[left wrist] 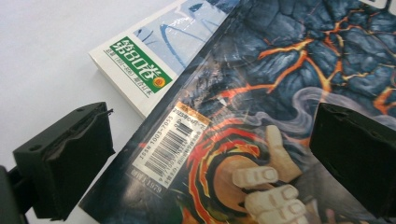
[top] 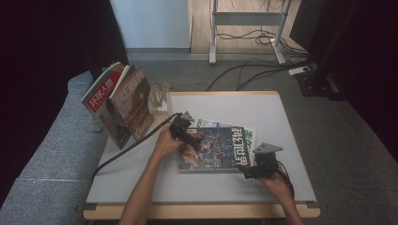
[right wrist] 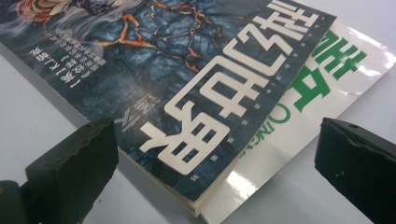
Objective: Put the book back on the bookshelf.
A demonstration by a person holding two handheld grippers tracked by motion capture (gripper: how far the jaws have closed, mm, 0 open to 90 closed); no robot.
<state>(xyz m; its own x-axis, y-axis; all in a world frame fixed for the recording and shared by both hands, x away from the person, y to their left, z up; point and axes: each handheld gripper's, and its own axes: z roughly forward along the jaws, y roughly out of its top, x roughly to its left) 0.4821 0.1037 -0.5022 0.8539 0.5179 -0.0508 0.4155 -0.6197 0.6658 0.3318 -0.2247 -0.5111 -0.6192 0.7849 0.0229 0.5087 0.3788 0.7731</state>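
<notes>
STATE: I have left tool and right tool both spread apart, unclamped | POSITION: dark magazine mid-bench, stacked on white magazine | RISK: I may pinch both covers together; edges overlap closely.

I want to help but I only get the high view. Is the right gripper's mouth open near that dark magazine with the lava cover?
Observer: Yes. The right gripper stands open, its jaws either side of the dark lava-cover magazine corner.
Child: What's under that corner?
Observer: A glossy white magazine with green lettering pokes out beneath it.
Child: And the left gripper?
Observer: The left gripper is open too, over a white barcode label on the cover.
</notes>
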